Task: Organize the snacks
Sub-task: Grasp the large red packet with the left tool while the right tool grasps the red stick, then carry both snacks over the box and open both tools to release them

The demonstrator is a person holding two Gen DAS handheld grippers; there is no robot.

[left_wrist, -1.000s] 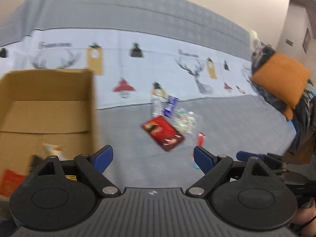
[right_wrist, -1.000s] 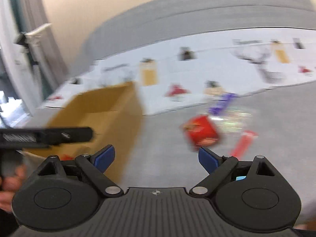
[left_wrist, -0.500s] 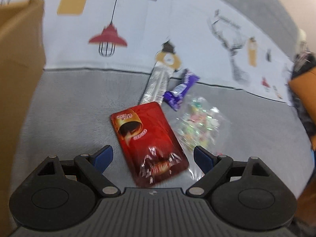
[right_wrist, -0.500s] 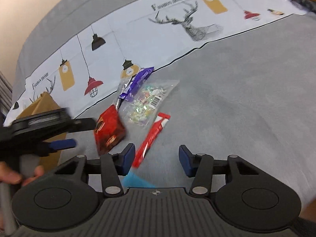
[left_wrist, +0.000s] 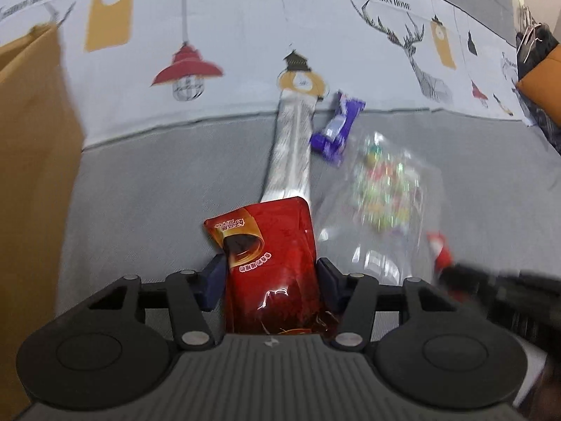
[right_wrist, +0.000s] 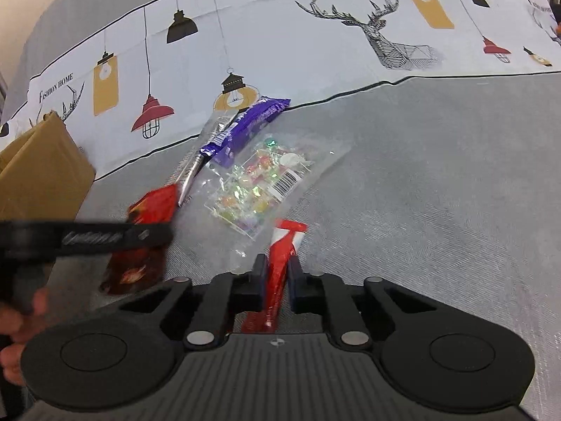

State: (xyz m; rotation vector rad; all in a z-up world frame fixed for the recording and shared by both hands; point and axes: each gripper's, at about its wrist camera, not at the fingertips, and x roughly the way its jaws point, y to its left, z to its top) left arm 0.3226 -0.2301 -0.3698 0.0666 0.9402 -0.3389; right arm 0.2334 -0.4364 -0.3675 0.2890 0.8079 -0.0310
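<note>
My left gripper (left_wrist: pixel 268 275) is shut on a red foil pouch (left_wrist: pixel 270 256) that lies on the grey cover. My right gripper (right_wrist: pixel 276 277) is shut on a thin red stick packet (right_wrist: pixel 282 256). Beyond them lie a silver stick packet (left_wrist: pixel 292 147), a purple candy bar (left_wrist: pixel 338 128) and a clear bag of coloured candies (left_wrist: pixel 384 189). From the right wrist I see the same purple bar (right_wrist: pixel 247 126), the clear bag (right_wrist: pixel 263 179) and the red pouch (right_wrist: pixel 147 242), partly hidden by the left gripper (right_wrist: pixel 87 236).
A brown cardboard box (left_wrist: pixel 31 175) stands at the left, also in the right wrist view (right_wrist: pixel 38 172). The white printed cloth (left_wrist: pixel 245 45) runs along the back. An orange cushion (left_wrist: pixel 543 77) sits far right. Grey cover (right_wrist: pixel 438 193) extends to the right.
Both grippers have come down onto the snacks and closed: the left on the red pouch, the right on the red stick packet. Both were open half a second ago.
</note>
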